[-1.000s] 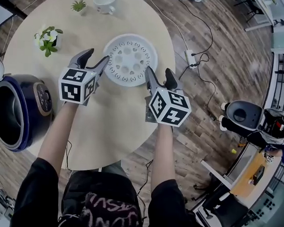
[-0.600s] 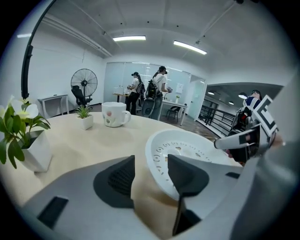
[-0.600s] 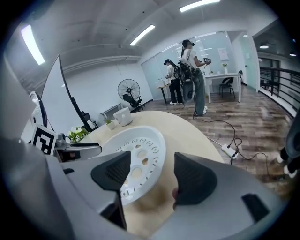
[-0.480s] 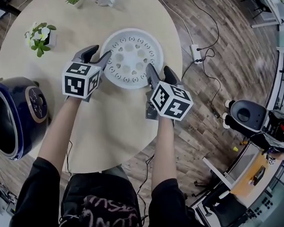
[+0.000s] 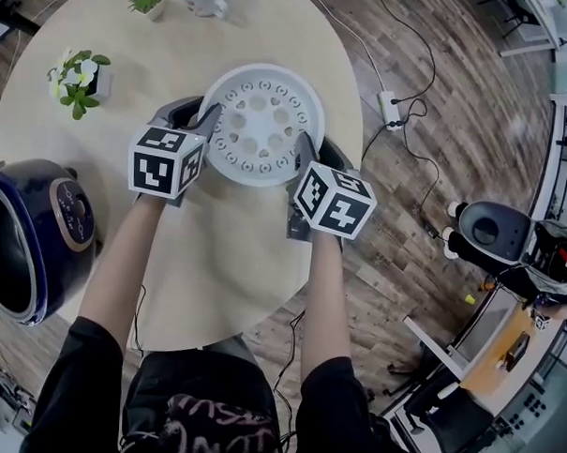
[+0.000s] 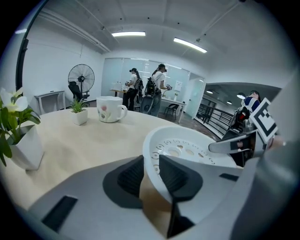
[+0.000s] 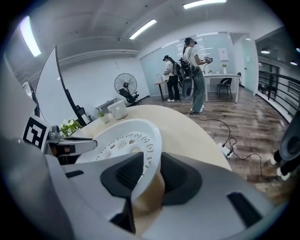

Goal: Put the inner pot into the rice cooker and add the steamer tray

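On the table [image 5: 228, 251], steamer tray [image 5: 262, 124] faces upward.

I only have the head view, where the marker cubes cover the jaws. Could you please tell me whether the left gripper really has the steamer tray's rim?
Observer: Yes. In the left gripper view, the left gripper has one pad inside and one outside the rim of the steamer tray, pressed on it. Its jaws have just been closing.
Operator: Thank you. And the other side?
Observer: The right gripper has the opposite rim wall clamped between its pads. Its jaws have also just been closing.
Operator: Is anyone close to the table?
Observer: Not close. Two people stand far across the room, to the right of a standing fan.
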